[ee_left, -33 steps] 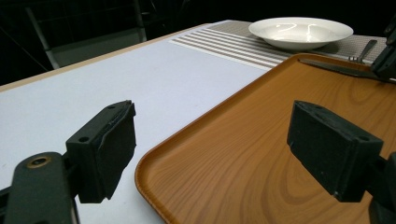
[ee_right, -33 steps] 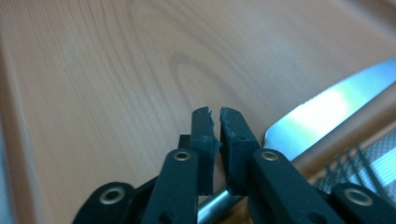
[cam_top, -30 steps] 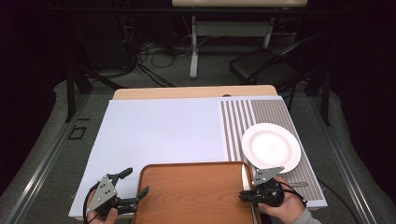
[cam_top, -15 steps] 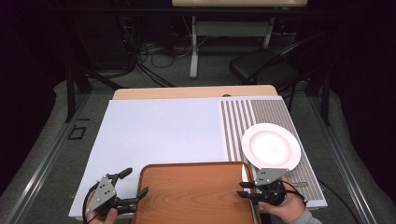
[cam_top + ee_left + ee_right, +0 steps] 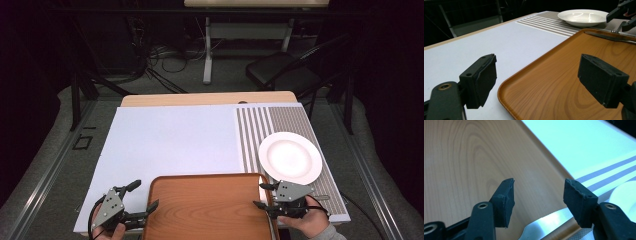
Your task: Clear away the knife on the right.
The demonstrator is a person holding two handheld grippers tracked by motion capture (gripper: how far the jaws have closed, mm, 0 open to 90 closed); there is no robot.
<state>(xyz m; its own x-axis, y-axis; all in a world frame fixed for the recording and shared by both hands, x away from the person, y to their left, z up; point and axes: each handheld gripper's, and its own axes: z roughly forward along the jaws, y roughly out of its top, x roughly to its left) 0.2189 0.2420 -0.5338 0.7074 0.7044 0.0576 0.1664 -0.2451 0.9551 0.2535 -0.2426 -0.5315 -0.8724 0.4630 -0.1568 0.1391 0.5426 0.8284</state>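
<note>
Left gripper at 7 o'clock of the worktop, fingers apart, straddling the near-left corner of the tray without touching it in the left gripper view; one black rubbery block-shaped pad sits over the pale mat, the other over the wood grain. Worktop surface: matte pale blue-white sheet, flat, with a light wooden edge showing along the far side at 12 o'clock. Tray at 6 o'clock, touching the near edge of the high view: rectangular, rounded corners, low raised rim, glossy orange-brown wood-grain laminate, bare surface. Striped placemat at 2 to 4 o'clock: woven-looking, brown and white bands on its left part, finer weave on the right. Plate at 4 o'clock on the placemat: round, white, glossy, shallow with a wide rim, just beyond the tray's far-right corner. Flat shiny metal utensil lies along the tray's right rim, partly on the rim; cannot tell which kind, only a tapered silver stretch shows. Right gripper at 5 o'clock, held in a hand, fingers apart over the tray's right edge, the metal piece lying below the gap between them, not clamped on anything. Same black ridged pads, metal rivets at the pivots.
</note>
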